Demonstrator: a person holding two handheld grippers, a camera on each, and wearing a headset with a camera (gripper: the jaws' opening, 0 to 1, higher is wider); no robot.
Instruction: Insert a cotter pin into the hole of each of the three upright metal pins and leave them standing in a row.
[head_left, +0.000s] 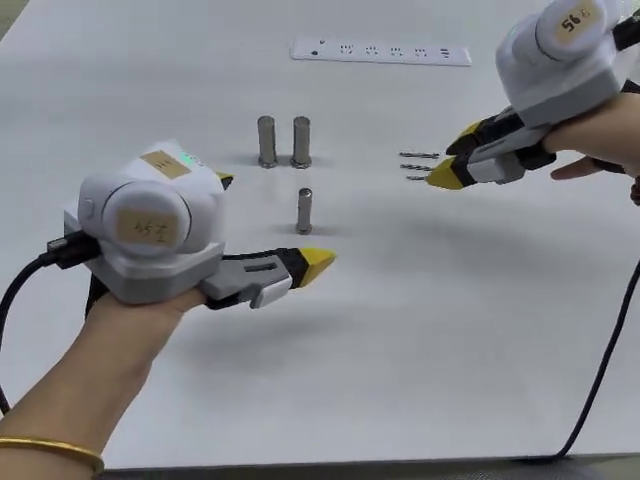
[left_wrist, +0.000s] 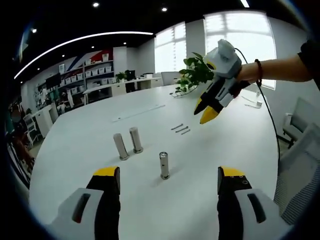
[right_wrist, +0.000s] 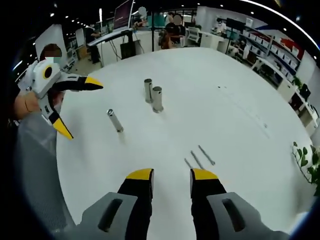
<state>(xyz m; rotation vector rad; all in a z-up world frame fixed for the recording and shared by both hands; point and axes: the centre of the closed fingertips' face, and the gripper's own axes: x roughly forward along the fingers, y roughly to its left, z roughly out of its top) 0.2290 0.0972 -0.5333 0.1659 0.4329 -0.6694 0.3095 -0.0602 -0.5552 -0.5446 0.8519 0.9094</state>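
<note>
The left tongs (left_wrist: 169, 175), yellow-tipped, are spread wide and grasp nothing. They hover low over the white desk (head_left: 420, 330) and point at the lone silver metal cylinder pin (head_left: 305, 211), which stands upright near their tips and apart from them. Behind it two more such pins stand upright just beside each other, the left pin of the pair (head_left: 266, 141) and the right pin of the pair (head_left: 301, 141); whether these touch I cannot tell. The lone pin stands nearer the person, so the three form no single row.

The right tongs (right_wrist: 172, 176) are released too, with only a narrow gap between the jaws and nothing in it. They are held above the desk just beside three thin grey cotter pins (right_wrist: 200, 157), which lie flat, side by side, well to the right of the metal pins. In the head view a yellow tip hides the end of the cotter pin nearest the person. The cotter pins are too small to show their shape, and any cross hole in the metal pins is too small to make out.

A white power strip (head_left: 380, 50) lies at the far side of the desk. A black cable (head_left: 22, 278) from the body of the left tongs is cut off at the frame's left edge
</note>
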